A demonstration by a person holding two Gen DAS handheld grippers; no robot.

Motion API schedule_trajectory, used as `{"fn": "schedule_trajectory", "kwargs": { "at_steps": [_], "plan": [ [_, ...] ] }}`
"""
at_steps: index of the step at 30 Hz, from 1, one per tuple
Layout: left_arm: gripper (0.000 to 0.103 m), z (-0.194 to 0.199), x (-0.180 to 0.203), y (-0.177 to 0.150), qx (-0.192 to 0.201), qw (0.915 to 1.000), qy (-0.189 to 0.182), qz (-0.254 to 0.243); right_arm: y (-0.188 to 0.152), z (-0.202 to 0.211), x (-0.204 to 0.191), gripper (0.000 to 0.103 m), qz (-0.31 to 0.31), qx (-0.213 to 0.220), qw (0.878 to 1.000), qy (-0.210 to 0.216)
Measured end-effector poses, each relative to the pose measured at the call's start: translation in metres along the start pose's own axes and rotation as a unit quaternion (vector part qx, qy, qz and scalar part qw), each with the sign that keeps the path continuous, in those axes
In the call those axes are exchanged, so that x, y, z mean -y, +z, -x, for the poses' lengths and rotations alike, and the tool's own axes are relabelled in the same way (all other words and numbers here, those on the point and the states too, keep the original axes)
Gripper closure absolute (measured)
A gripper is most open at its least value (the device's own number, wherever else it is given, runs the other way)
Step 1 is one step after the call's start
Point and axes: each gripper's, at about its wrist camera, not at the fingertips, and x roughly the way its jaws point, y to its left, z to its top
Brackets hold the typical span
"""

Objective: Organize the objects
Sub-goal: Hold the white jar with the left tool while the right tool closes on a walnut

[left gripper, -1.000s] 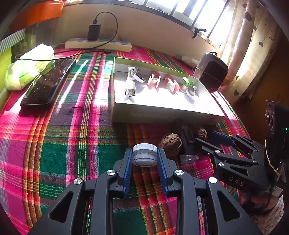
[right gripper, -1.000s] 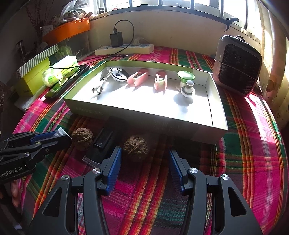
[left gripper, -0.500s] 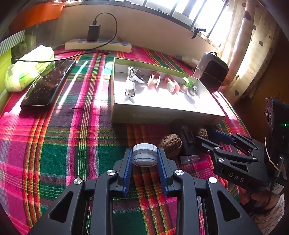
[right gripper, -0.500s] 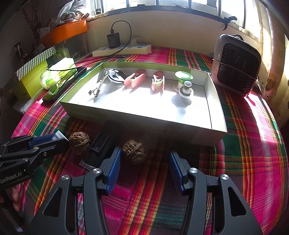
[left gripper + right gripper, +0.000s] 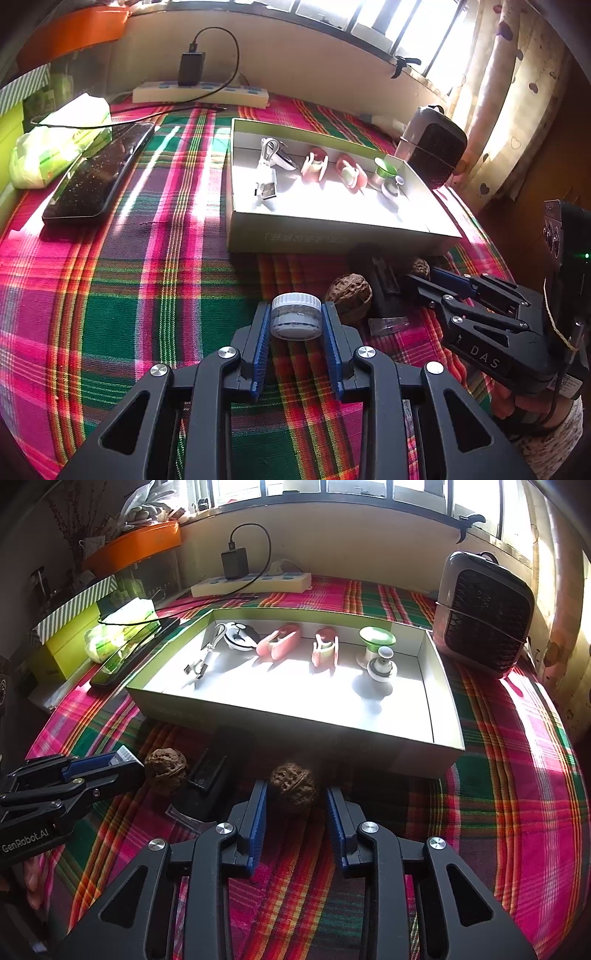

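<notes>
My left gripper (image 5: 296,317) is shut on a small clear jar with a white lid (image 5: 296,314), held above the plaid cloth in front of the shallow white box (image 5: 332,236). A walnut (image 5: 349,296) lies just right of it. My right gripper (image 5: 294,797) is open with a second walnut (image 5: 293,787) between its fingertips on the cloth; the jaws do not touch it. The box (image 5: 295,734) holds a cable, a round white thing, two pink clips and a green-and-white piece. A black flat object (image 5: 208,771) lies between the two walnuts.
A grey fan heater (image 5: 484,614) stands at the back right. A power strip with a charger (image 5: 251,583) lies along the far wall. A black phone (image 5: 96,177) and a green tissue pack (image 5: 55,144) lie at the left.
My right gripper has moved forward so the walnut now sits between its fingertips, and its jaws have narrowed. The left gripper still holds the jar, almost unmoved.
</notes>
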Motion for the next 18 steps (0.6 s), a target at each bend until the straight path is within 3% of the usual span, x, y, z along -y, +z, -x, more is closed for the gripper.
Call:
{"fn": "schedule_trajectory", "kwargs": {
  "at_steps": [18],
  "plan": [
    [0.078, 0.0006, 0.0004, -0.0011, 0.000, 1.0000, 0.001, -0.001, -0.0008, 0.0011, 0.0003, 0.072, 0.000, 0.000, 1.000, 0.000]
  ]
}}
